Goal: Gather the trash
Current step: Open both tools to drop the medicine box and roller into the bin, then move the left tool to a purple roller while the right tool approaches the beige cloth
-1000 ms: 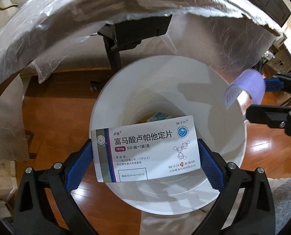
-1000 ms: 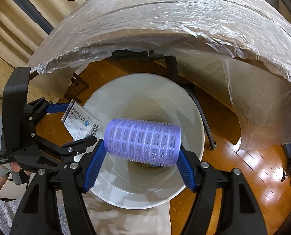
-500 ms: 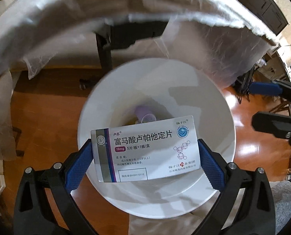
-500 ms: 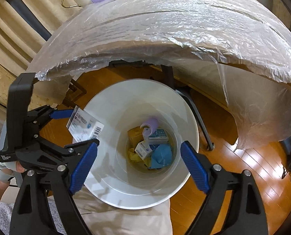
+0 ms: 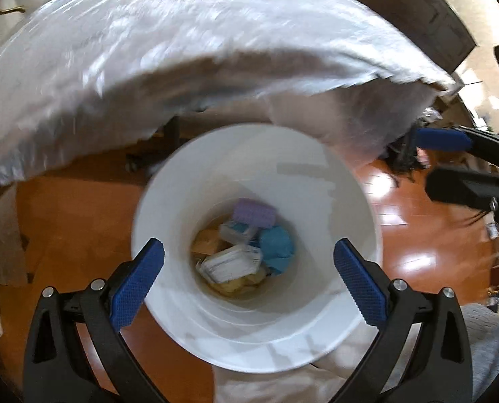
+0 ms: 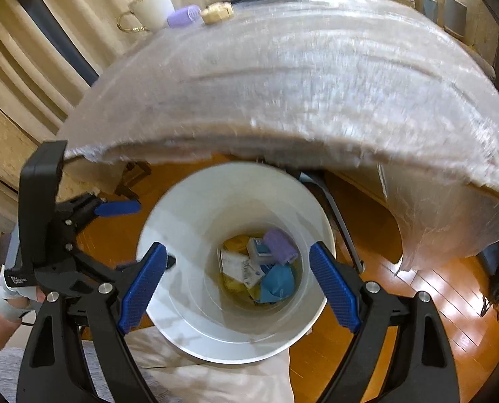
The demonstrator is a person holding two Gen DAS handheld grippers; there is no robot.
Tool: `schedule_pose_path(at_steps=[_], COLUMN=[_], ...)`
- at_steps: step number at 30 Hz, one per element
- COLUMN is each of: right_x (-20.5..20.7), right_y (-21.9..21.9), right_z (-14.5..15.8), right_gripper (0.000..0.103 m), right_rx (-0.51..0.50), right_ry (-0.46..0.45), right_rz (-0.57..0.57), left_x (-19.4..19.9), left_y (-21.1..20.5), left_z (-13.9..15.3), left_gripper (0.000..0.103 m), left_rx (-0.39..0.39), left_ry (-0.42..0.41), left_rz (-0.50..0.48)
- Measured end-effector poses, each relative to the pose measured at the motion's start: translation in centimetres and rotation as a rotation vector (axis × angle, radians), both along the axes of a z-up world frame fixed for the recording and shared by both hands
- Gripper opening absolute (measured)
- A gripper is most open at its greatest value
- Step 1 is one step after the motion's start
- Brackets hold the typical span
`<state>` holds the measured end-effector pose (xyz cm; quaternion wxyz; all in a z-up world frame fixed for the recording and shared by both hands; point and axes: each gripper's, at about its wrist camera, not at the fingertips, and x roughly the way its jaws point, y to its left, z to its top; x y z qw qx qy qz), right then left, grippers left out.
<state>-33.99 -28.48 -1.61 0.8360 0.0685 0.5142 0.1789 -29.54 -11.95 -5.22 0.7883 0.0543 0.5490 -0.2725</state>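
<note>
White medicine box (image 5: 231, 263) now lies in the bin (image 5: 316, 346); both tongs spread, empty.

The bin (image 6: 189, 221) is plain white inside. At its bottom lie a ribbed lilac hair roller (image 6: 280, 245), a crumpled teal wad (image 6: 278, 283) at five o'clock from it, white boxes (image 6: 241, 267) with blue print, and yellow scraps (image 6: 235, 242). Both hand-held grippers are black with textured blue pads (image 5: 137, 281). The floor (image 6: 427, 302) is glossy orange-brown wood. A white mug (image 6: 152, 8) with a gold handle stands at eleven o'clock on the counter (image 6: 316, 77), which is wrapped in clear film.
</note>
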Motion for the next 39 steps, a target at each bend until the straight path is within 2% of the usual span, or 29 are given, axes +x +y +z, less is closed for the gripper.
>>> schedule_pose_path(at_steps=[3,5,8,9,11,13,18,20,26,30,39], right_x=[-0.2,0.0,1.7,2.7,4.9,7.2,14.1,17.1,23.0,25.4,27.3], right_y=[-0.6,-0.8,-0.9,-0.7,-0.1,0.7,4.3,6.2,8.9,10.1,11.1], right_z=[4.1,6.6,9.3,9.8,10.7,11.1,10.5,9.6,6.7,5.4,4.7], right_gripper=[0.086,0.086,0.09,0.092,0.092,0.092,0.092,0.092,0.092,0.092,0.092], right_rx=[0.021,0.017,0.007,0.001,-0.014,-0.012,-0.016,-0.043,-0.04,-0.042,-0.031], right_ry=[-0.094,-0.166,-0.256,-0.281,-0.323,-0.345,-0.347,-0.332,-0.249,-0.224,-0.207], right_rz=[-0.002,-0.002,-0.006,-0.008,-0.003,0.013,0.074,0.098,0.131,0.143,0.167], left_x=[-0.5,-0.8,0.0,0.8,3.2,6.7,17.0,20.8,28.5,31.3,34.0], left_y=[0.4,0.8,2.3,3.2,4.8,6.4,10.5,10.7,9.8,9.6,9.0], left_z=[3.5,6.5,11.5,13.0,14.7,15.2,14.6,14.0,11.2,9.6,7.8], left_gripper=[0.101,0.101,0.101,0.101,0.101,0.101,0.101,0.101,0.101,0.101,0.101], left_rx=[-0.031,-0.042,0.003,0.033,0.07,0.068,-0.043,-0.027,0.044,0.065,0.064], left_ry=[-0.052,-0.125,-0.304,-0.377,-0.454,-0.431,-0.336,-0.323,-0.277,-0.253,-0.232], left_rz=[-0.004,-0.01,0.01,0.051,0.134,0.192,0.324,0.335,0.328,0.321,0.304])
